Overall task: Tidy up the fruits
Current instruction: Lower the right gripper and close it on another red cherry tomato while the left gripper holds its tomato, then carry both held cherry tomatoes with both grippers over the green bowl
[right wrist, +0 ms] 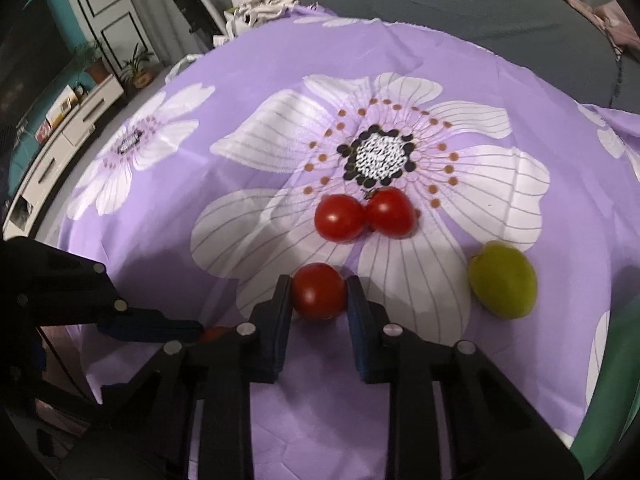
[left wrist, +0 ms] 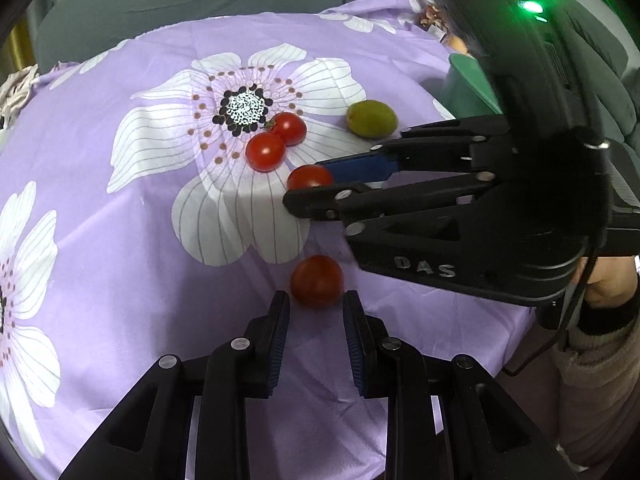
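Grippers each clamping a tomato: right gripper [right wrist: 319, 294], left gripper [left wrist: 316, 300], green bowl [left wrist: 468, 84] left-view only.

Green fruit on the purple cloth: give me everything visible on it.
The green fruit is a single smooth, yellow-green oval, matte, with a slight dimple at one end. It lies on its side on the floral purple cloth, apart from the pair of touching red tomatoes and clear of both grippers. Nothing but the cloth touches it. A green container stands just beyond it in the left wrist view.
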The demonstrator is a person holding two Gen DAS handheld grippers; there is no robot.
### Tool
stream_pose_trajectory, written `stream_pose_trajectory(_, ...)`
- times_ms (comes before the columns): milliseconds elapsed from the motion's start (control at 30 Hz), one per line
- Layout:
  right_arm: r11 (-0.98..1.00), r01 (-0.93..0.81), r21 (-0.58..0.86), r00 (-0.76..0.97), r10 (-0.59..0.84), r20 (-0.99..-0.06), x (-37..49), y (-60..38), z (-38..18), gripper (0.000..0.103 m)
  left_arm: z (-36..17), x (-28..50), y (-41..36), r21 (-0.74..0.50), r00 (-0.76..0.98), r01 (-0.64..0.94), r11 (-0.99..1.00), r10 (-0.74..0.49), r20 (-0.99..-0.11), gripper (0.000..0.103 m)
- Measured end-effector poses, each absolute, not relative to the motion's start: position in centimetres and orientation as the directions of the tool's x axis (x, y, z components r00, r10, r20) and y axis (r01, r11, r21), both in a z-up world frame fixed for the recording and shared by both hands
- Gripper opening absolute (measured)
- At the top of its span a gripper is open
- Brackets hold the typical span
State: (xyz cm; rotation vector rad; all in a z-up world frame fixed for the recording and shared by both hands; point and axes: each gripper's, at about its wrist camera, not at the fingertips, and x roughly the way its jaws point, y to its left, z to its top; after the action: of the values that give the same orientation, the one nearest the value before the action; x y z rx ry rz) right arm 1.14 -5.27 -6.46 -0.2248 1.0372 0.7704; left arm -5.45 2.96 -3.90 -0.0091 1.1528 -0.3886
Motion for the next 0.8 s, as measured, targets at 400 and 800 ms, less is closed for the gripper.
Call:
stream_pose_trajectory(400,0.749,-0.622,0.227,0.341,0.520,-0.783,0.5,-9.1,-4.5,0.027,-4.3,-3.6,1.4,-0.144,0.343,0.321,0.936,-0.257,-0.904,0.036)
stream_pose_trajectory(800,0.753,-0.606,0.259,0.388,0.563,-0.730,-0.6,-11.5,-3.0,0.027,-4.1,-3.8,1.0,-0.169,0.352,0.320,0.932,-0.282,-0.893,0.027)
